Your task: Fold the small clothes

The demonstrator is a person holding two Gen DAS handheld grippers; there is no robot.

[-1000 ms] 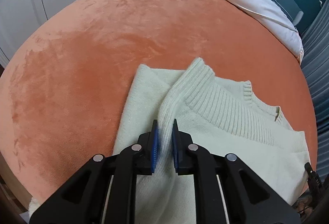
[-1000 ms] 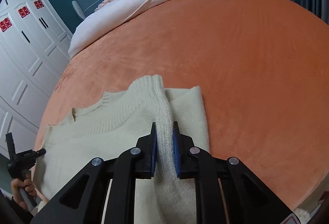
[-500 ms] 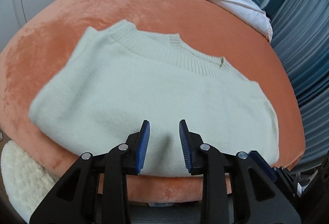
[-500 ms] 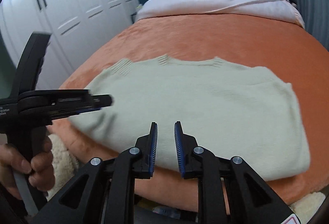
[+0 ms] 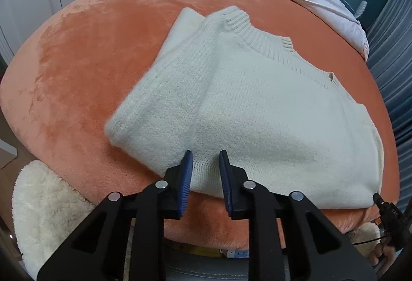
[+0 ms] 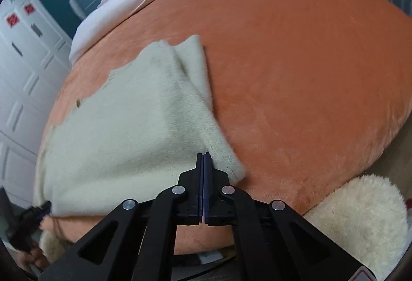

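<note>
The cream knit sweater (image 5: 257, 105) lies on the orange plush bed cover (image 5: 85, 54), near the bed's front edge, with its sleeves folded in over the body and the ribbed collar (image 5: 260, 43) at the far side. It looks soft, thick and limp: light enough to lift by an edge, but it will sag and stretch, and the folded layers may slide apart unless both are pinched together. A good hold is likely the near hem, at the corners where the layers stack.

The left gripper (image 5: 205, 178) hovers at the near hem with its jaws released, a strip of knit showing between the blue pads (image 5: 186, 175); whether they touch the cloth I cannot tell. The right gripper (image 6: 203, 178) has its jaws clenched flat together at the hem corner (image 6: 229, 165) of the sweater; any fabric between them is hidden.

The right wrist view is motion-blurred. The bed's front side and the floor are mostly blocked by the grippers, apart from a fluffy white rug (image 6: 360, 208).
</note>
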